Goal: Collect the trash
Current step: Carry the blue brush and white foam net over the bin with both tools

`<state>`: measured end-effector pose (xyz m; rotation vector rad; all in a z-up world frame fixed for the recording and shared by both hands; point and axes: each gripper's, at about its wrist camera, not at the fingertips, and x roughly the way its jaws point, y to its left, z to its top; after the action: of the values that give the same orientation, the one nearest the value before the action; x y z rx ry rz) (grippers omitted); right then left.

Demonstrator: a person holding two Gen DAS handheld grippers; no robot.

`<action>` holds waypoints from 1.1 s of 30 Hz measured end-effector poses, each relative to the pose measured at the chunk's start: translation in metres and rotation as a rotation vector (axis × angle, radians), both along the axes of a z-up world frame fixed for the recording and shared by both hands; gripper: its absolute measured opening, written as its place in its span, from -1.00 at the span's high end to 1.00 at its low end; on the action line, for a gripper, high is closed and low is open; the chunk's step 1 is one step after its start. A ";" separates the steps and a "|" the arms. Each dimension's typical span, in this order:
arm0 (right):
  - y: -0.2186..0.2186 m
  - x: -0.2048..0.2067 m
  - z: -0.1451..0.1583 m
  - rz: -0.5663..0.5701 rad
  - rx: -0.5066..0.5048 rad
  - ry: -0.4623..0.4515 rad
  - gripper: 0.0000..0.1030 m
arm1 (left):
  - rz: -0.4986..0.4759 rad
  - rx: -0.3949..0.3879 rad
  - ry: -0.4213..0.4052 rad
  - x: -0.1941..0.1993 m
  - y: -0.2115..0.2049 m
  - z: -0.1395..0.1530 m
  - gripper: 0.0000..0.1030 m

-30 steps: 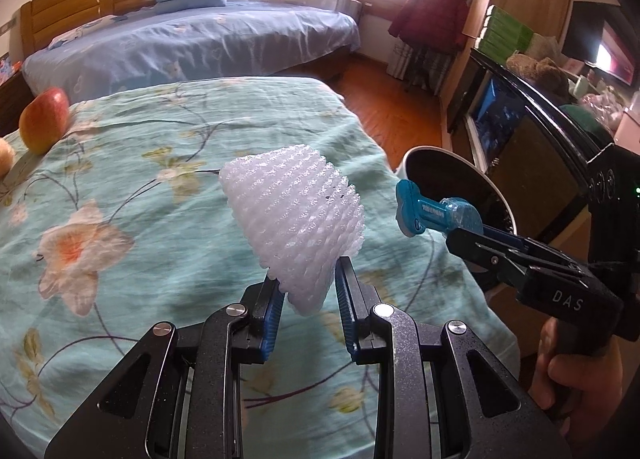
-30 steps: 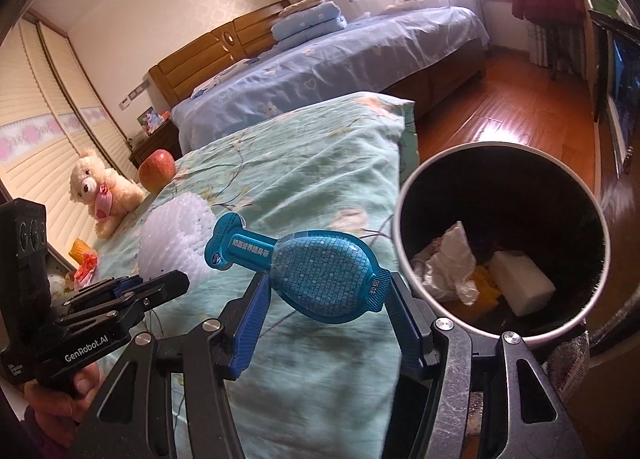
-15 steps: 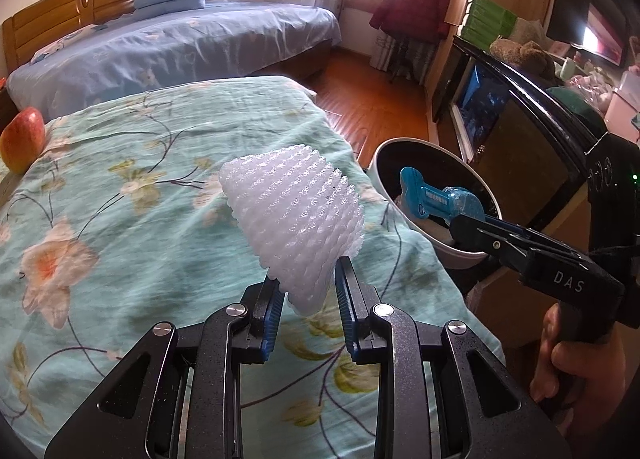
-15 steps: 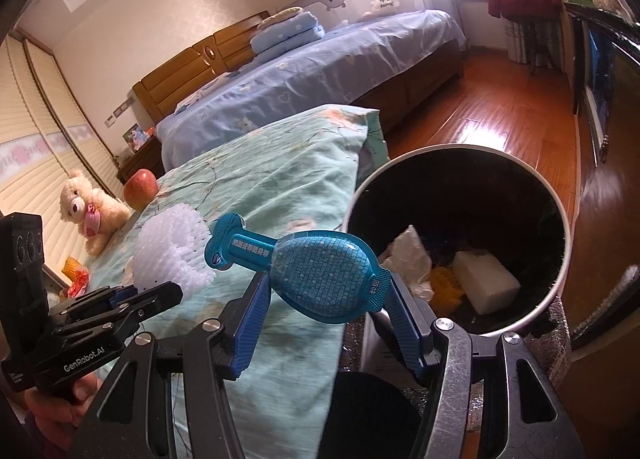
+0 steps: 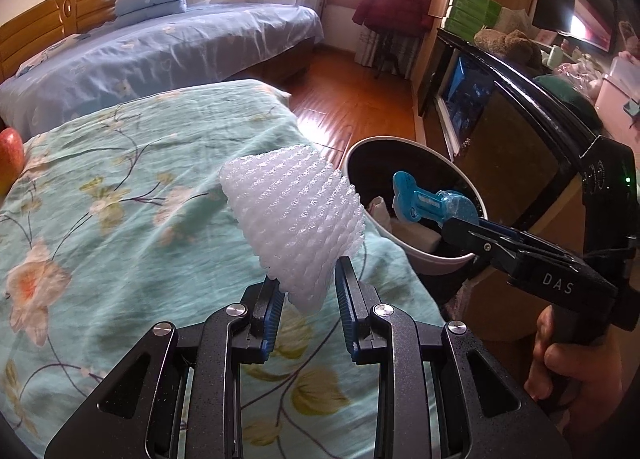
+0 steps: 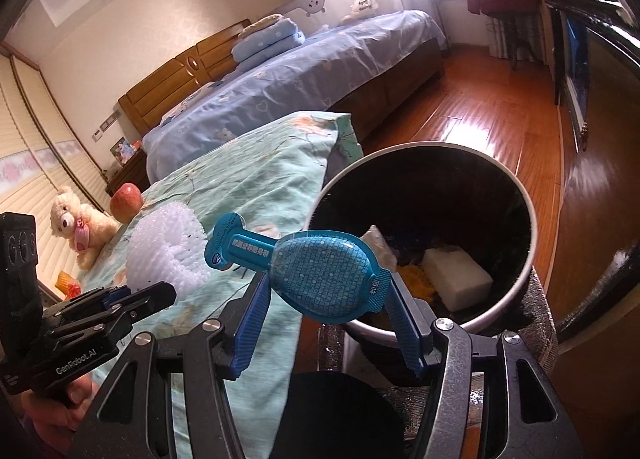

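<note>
Trash bin (image 6: 524,215), contents half-hidden; left jaws grasp foam net (image 5: 294,219), right jaws blue packet (image 6: 320,275).

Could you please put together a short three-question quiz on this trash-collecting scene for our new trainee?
1. True or false: the left gripper holds a white foam fruit net.
2. Which gripper holds the blue plastic blister pack? A) left B) right C) neither
3. Fill in: the fruit lying on the floral bedspread beside the teddy bear is a red ____.

Key
1. True; its pads pinch the net's lower end.
2. B; the right gripper clamps it in front of the open trash bin, which already contains trash.
3. apple.
</note>
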<state>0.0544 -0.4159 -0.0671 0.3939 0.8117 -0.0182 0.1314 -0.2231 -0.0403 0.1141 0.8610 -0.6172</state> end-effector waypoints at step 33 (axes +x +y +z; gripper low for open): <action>-0.049 -0.017 -0.007 -0.149 -0.029 0.010 -0.15 | -0.097 0.015 -0.003 -0.007 -0.052 0.002 0.53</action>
<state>0.0374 -0.4648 -0.0742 0.4270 0.7899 -0.1706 0.1245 -0.2756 -0.0379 0.1710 0.8608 -0.7011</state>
